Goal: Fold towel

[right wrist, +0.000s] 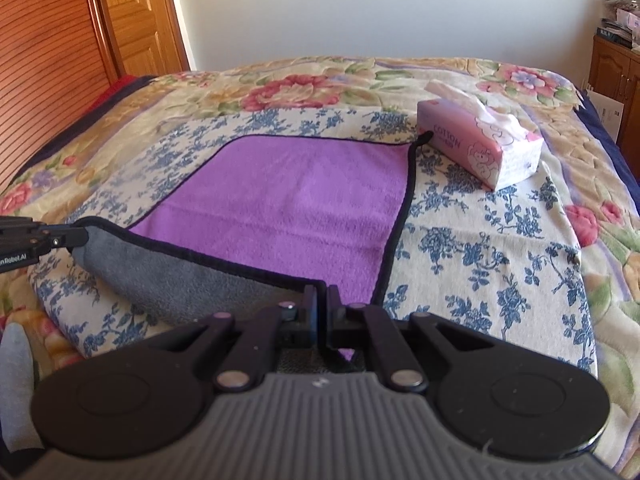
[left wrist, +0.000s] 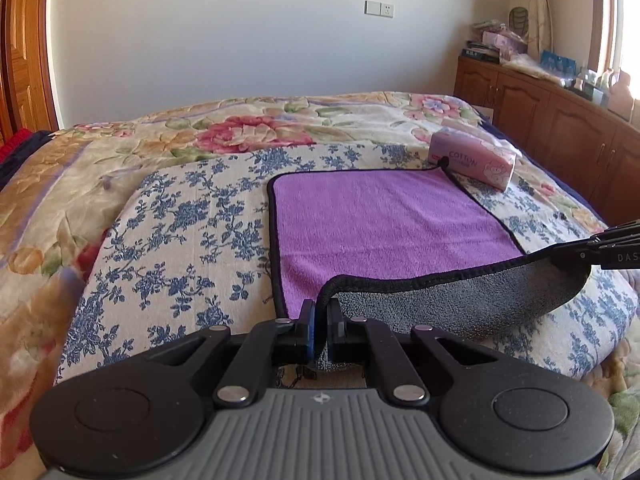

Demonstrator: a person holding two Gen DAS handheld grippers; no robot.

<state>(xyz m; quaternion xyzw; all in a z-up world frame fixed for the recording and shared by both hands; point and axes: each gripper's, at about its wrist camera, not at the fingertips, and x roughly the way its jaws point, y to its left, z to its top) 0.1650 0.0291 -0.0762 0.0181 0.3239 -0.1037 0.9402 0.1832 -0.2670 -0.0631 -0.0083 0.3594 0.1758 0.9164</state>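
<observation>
A purple towel (left wrist: 384, 224) with a black hem and a grey underside lies on a blue-flowered cloth on the bed; it also shows in the right wrist view (right wrist: 288, 204). My left gripper (left wrist: 320, 312) is shut on the towel's near left corner. My right gripper (right wrist: 322, 296) is shut on the near right corner. The near edge is lifted and curled over, so the grey underside (left wrist: 460, 300) faces up between the two grippers. The right gripper shows at the right edge of the left wrist view (left wrist: 568, 252), and the left gripper at the left edge of the right wrist view (right wrist: 76, 236).
A pink tissue box (left wrist: 472, 162) sits by the towel's far right corner, touching its hanging loop; it also shows in the right wrist view (right wrist: 480, 144). A floral quilt (left wrist: 248, 128) covers the bed. A wooden cabinet (left wrist: 560, 116) stands to the right, a wooden door (right wrist: 132, 16) at left.
</observation>
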